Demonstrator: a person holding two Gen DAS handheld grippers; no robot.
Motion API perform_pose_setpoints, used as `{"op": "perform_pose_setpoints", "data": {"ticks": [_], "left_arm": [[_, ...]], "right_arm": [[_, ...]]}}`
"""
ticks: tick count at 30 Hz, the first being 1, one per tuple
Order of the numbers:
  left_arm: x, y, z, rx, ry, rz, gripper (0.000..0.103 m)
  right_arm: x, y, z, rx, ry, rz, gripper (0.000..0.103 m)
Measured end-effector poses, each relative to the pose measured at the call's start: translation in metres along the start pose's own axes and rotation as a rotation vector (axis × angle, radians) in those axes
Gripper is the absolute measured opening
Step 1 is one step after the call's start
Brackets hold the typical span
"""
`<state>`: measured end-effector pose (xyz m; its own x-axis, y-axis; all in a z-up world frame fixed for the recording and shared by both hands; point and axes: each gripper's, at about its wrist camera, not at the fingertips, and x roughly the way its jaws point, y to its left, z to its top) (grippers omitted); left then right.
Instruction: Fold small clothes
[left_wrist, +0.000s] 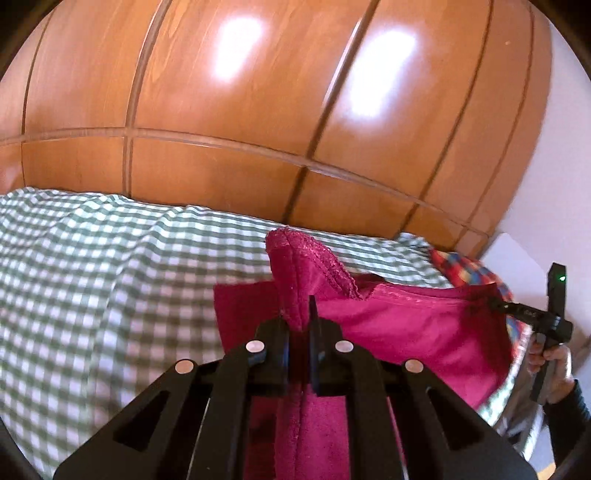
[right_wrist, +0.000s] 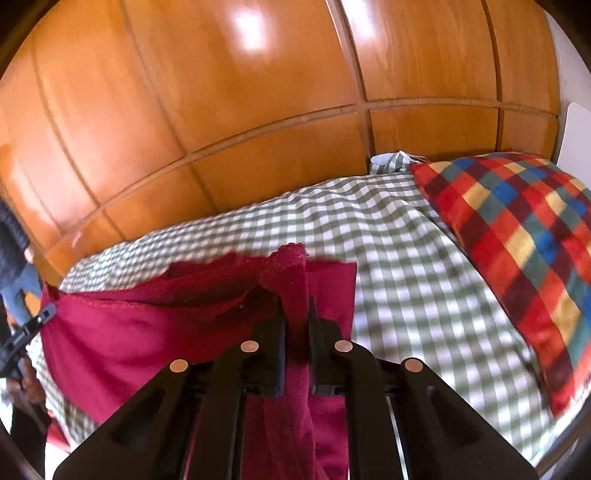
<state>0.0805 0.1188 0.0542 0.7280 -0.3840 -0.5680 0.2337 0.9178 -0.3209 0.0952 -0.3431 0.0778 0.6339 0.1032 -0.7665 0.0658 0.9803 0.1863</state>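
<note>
Crimson cloth (left_wrist: 406, 332) hangs above the bed (left_wrist: 92, 258), both grippers (left_wrist: 299, 317) (right_wrist: 297, 314) tilted downward, jaws clenched on its corners; the right hand (left_wrist: 554, 369) sits at three o'clock.

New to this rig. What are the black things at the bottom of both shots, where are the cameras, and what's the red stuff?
No robot here: a person holds a two-finger gripper in each hand, and each gripper carries a fisheye camera looking along its fingers. The left gripper fills the bottom of its own view; the right gripper does the same in the other. Each also shows in the other's view, at the edge. Both are shut on a magenta garment, one at each end, stretching it above a bed with a green checked sheet. A multicoloured checked pillow lies at the head. Behind stands a wooden wardrobe.
</note>
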Motion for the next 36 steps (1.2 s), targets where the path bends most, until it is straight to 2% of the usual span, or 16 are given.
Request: {"op": "perform_pose_setpoints", "data": {"ticks": [6,9,11,13,15,17,21,22,25,29,33,36], "left_arm": [[0.079,0.008,0.032,0.010,0.068,0.134,0.007],[0.113,0.014,0.037,-0.004,0.112,0.187,0.007],[0.136,0.020,0.034,-0.003,0.151,0.222,0.007],[0.161,0.027,0.025,-0.014,0.231,0.254,0.007],[0.180,0.032,0.013,0.003,0.283,0.304,0.013],[0.178,0.031,0.010,0.007,0.278,0.316,0.019],[0.155,0.035,0.014,-0.028,0.248,0.310,0.034],[0.145,0.036,0.013,-0.037,0.230,0.305,0.035],[0.115,0.043,-0.002,-0.079,0.218,0.263,0.037],[0.075,0.044,-0.036,-0.096,0.210,0.195,0.047],[0.042,0.043,-0.066,-0.115,0.215,0.125,0.053],[0.030,0.039,-0.089,-0.133,0.234,0.062,0.056]], "right_arm": [[0.067,0.000,0.036,0.053,0.039,-0.051,0.009],[0.098,-0.005,0.039,0.052,0.092,-0.087,0.009],[0.122,-0.012,0.034,0.053,0.146,-0.121,0.009],[0.146,-0.020,0.022,0.062,0.220,-0.135,0.009],[0.149,-0.022,0.018,0.056,0.226,-0.130,0.009],[0.141,-0.025,0.019,0.065,0.226,-0.098,0.012],[0.098,-0.033,0.018,0.061,0.181,-0.052,0.046],[0.085,-0.038,0.015,0.070,0.167,-0.033,0.049],[0.047,-0.052,-0.003,0.097,0.155,0.016,0.049],[0.006,-0.061,-0.042,0.118,0.173,0.090,0.049],[-0.013,-0.054,-0.079,0.113,0.198,0.149,0.049],[-0.008,-0.046,-0.102,0.099,0.235,0.145,0.049]]}}
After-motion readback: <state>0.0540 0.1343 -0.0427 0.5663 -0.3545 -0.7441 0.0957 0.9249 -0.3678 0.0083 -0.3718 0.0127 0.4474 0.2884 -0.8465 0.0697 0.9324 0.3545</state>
